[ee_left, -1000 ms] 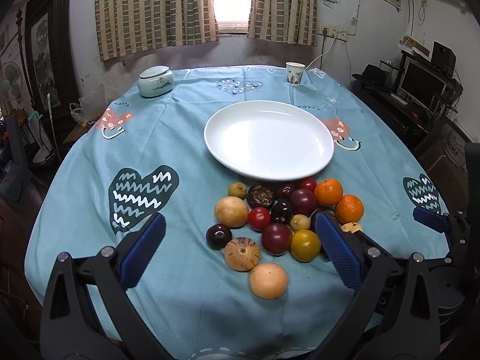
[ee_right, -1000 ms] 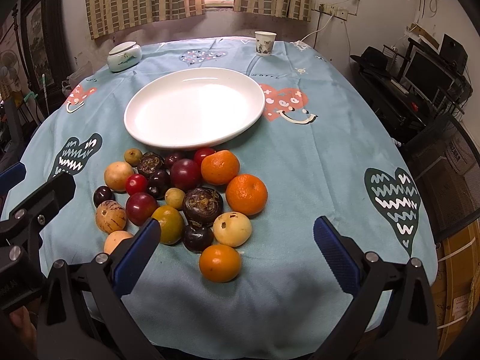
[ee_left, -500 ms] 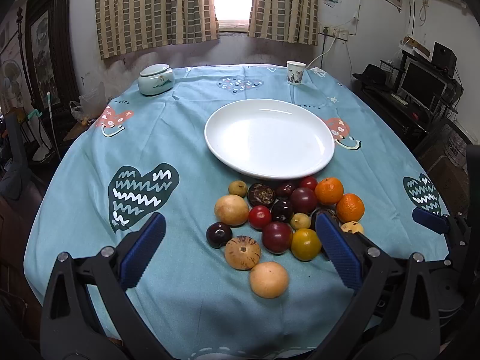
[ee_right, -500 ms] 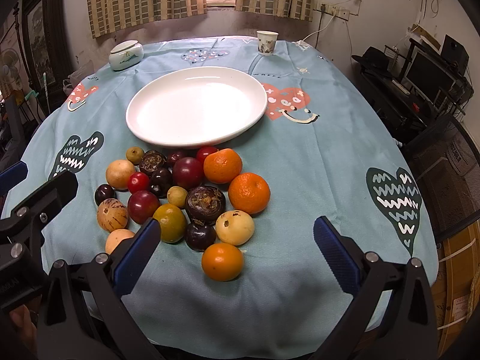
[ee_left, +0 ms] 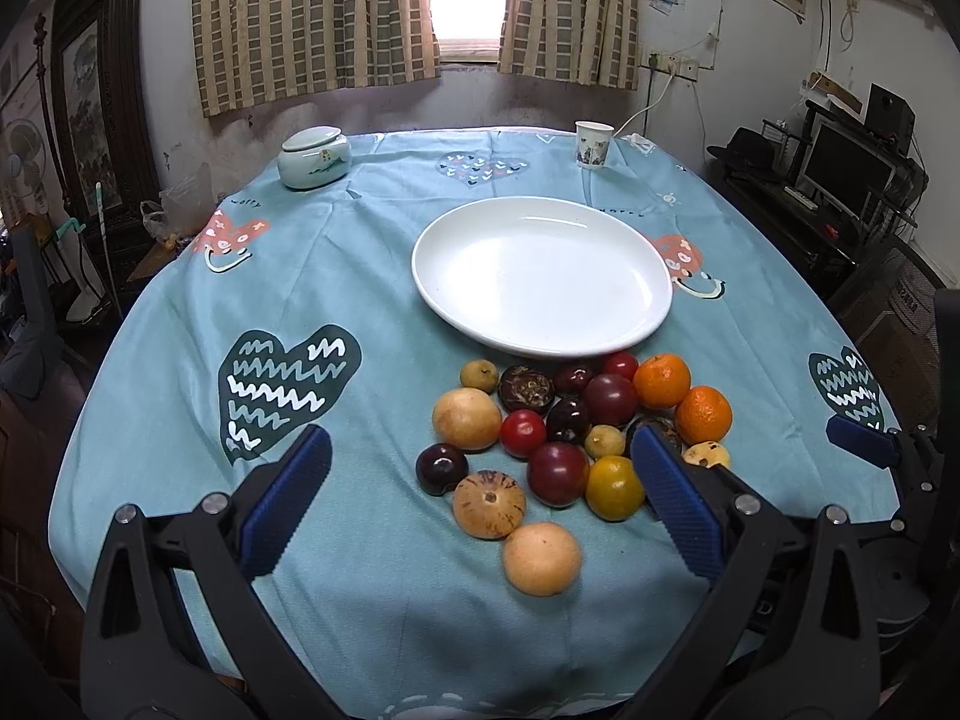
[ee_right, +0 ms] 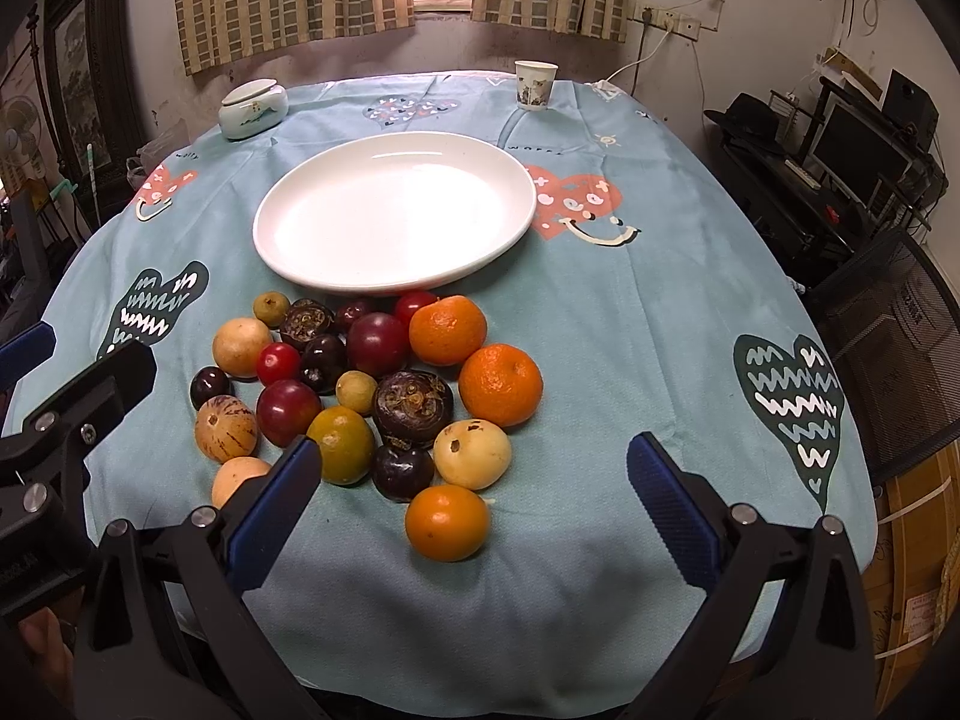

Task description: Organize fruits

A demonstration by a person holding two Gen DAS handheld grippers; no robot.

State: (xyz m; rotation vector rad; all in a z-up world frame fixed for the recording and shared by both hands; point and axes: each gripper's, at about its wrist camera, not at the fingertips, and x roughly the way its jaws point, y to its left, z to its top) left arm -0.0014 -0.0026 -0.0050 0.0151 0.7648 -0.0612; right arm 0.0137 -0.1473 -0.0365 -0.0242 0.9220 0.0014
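Observation:
A heap of several fruits (ee_left: 570, 432) (ee_right: 372, 384) lies on the blue tablecloth just in front of a large white plate (ee_left: 540, 276) (ee_right: 390, 210), which holds nothing. The heap has oranges (ee_right: 501, 384), dark plums, red tomatoes and pale round fruits. My left gripper (ee_left: 480, 498) hovers open over the near left part of the heap, with a pale round fruit (ee_left: 542, 558) between its fingers' reach. My right gripper (ee_right: 468, 501) hangs open above the near right side, over an orange (ee_right: 447, 522). Neither holds anything.
A lidded white pot (ee_left: 313, 157) stands at the far left of the table and a paper cup (ee_left: 594, 144) at the far right. Beyond the table's right edge are a chair (ee_right: 888, 348) and a desk with a monitor (ee_right: 858, 156).
Both grippers have drifted slightly; the fruits sit a little lower and nearer in the right wrist view. Nothing was picked up or moved.

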